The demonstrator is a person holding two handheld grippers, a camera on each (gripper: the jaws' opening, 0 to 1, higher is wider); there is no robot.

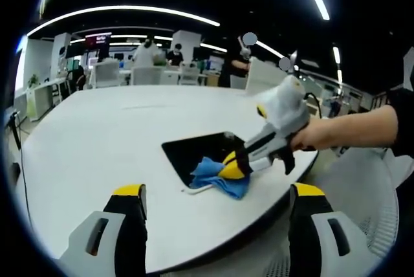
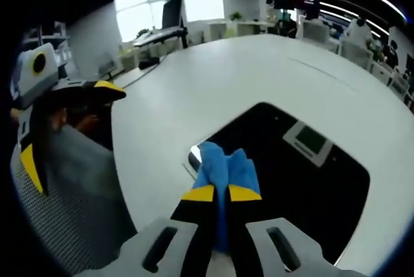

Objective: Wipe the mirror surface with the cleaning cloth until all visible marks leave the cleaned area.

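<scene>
- The mirror (image 2: 304, 173) lies flat on the white desk (image 1: 97, 141), near the desk's edge on the person's side; its glass reads dark, reflecting the ceiling and a ceiling vent.
- In the right gripper view the right tongs (image 2: 222, 194) are closed on the blue cleaning cloth (image 2: 223, 168), the yellow-tipped jaws pinched together with cloth between them.
- The free part of the cloth bunches just ahead of the tips and rests on the mirror's near corner, overlapping its pale rim.
- The relation that matters: almost all of the mirror lies ahead of and to the right of the cloth in the right gripper view, with its long axis running away from the tongs on that diagonal, so I judge the next wipe should travel forward along it.
- In the left gripper view the left tongs (image 1: 217, 193) are open, jaws well apart and holding nothing, hanging off the desk's edge with the mirror well ahead of them.
- The right tongs are plainly nearer: they touch the mirror through the cloth, while the left is clear of it.
- No marks can be made out on the glass in either view, so progress cannot be judged.
</scene>
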